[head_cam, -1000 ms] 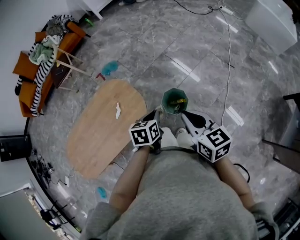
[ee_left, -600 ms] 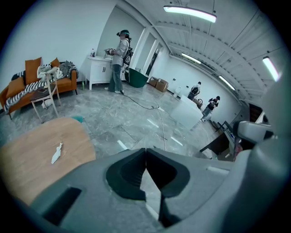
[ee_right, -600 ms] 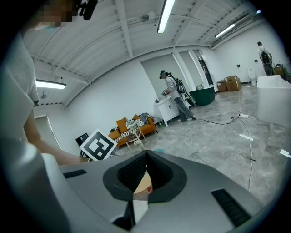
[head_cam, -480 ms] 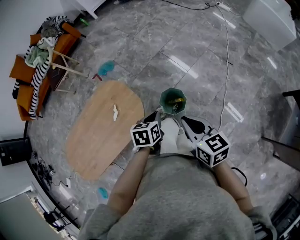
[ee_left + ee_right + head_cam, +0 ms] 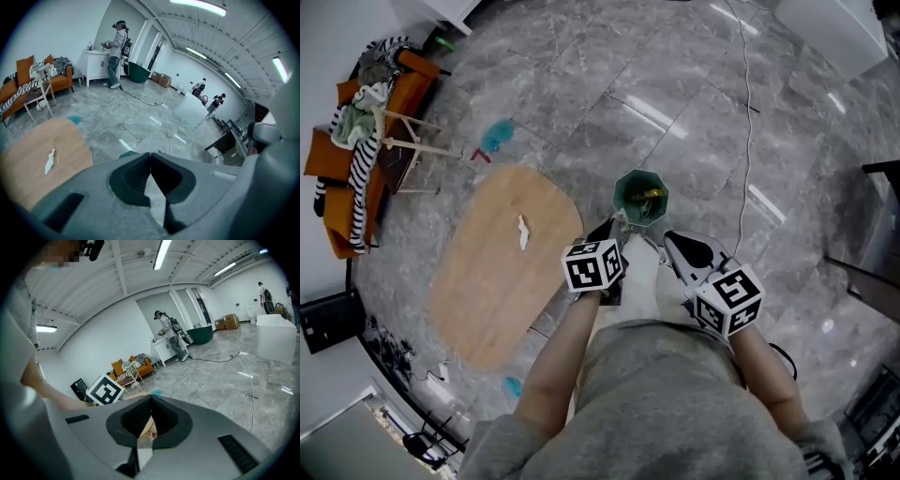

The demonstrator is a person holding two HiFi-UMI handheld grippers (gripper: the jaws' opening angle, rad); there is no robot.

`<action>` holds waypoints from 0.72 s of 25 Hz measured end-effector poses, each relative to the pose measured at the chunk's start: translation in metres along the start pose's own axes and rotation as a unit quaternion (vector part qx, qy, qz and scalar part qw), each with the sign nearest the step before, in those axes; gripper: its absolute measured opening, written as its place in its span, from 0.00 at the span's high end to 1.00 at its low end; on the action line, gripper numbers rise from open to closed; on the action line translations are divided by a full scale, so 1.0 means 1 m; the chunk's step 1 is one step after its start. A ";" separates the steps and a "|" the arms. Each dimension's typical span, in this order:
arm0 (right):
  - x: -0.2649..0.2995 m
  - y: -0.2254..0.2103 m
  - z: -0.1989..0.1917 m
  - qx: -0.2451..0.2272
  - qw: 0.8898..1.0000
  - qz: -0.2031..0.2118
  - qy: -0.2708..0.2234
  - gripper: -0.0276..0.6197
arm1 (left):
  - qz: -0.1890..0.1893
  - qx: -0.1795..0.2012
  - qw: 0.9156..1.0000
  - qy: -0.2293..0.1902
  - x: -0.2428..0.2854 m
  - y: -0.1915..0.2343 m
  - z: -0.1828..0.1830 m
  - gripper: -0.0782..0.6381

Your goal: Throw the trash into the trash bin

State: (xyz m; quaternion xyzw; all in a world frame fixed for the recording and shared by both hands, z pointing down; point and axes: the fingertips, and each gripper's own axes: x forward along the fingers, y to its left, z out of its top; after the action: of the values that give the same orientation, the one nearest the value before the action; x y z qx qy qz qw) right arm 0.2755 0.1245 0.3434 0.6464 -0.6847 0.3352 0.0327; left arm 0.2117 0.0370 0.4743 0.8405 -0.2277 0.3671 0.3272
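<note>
Both the left gripper (image 5: 150,154) and right gripper (image 5: 151,397) have fingers pressed together, the green trash bin (image 5: 623,195) just beyond the left fingertips, a paper scrap (image 5: 522,232) well off to their left.

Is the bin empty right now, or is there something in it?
Not empty: looking down into the green bin, yellowish bits lie at its bottom.

A green trash bin (image 5: 622,199) stands just beside the oval table (image 5: 487,281).

Brightly lit from ceiling strip lamps (image 5: 161,254); glares in streaks off the polished floor (image 5: 649,111); bends hard at dark-vignetted fisheye edges.
</note>
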 end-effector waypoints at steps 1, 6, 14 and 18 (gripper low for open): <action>0.002 -0.002 0.000 0.002 1.000 -0.003 0.002 0.95 | -0.001 0.000 1.000 0.002 0.004 0.001 0.000 0.88; 0.013 -0.013 -0.005 0.007 1.000 -0.009 0.012 0.95 | -0.007 -0.001 1.000 0.016 0.026 0.004 0.000 0.88; 0.031 -0.033 -0.007 0.023 0.999 -0.026 0.018 0.95 | -0.014 0.002 0.999 0.038 0.062 0.013 -0.004 0.88; 0.037 -0.042 -0.014 0.033 0.999 -0.035 0.023 0.95 | -0.015 -0.003 0.999 0.044 0.080 0.020 -0.006 0.88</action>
State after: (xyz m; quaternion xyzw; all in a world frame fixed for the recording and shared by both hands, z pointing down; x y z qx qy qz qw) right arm 0.3016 0.1017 0.3894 0.6631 -0.6489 0.3711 0.0384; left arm 0.2466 0.0163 0.5467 0.8260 -0.2014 0.3979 0.3447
